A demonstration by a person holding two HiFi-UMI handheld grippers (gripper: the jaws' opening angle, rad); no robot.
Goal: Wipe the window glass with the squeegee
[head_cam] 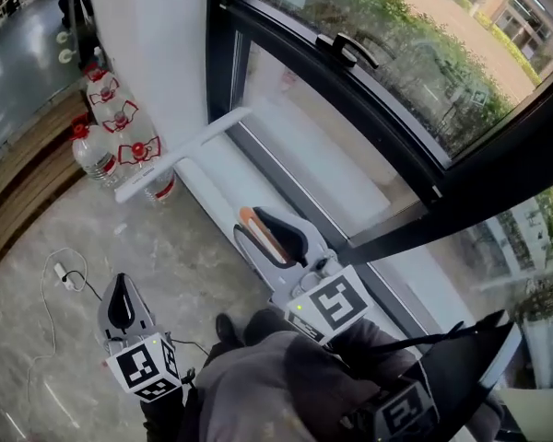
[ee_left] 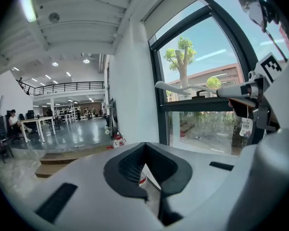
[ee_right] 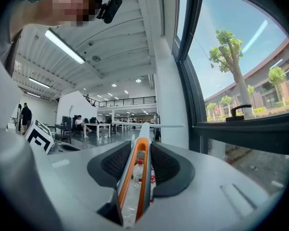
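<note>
Squeegee (head_cam: 180,153) handle pinched tight in my right gripper (head_cam: 269,233), blade low beside window glass (head_cam: 424,53). My left gripper (head_cam: 120,293) squeezed closed, nothing inside.

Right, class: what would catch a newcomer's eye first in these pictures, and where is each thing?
First, the white squeegee with its orange handle, clamped in the right gripper and reaching along the base of the big dark-framed window. Next, the red-capped water bottles clustered on the floor by the white wall, upper left in the head view. The left gripper hangs lower left, jaws together on nothing.
</note>
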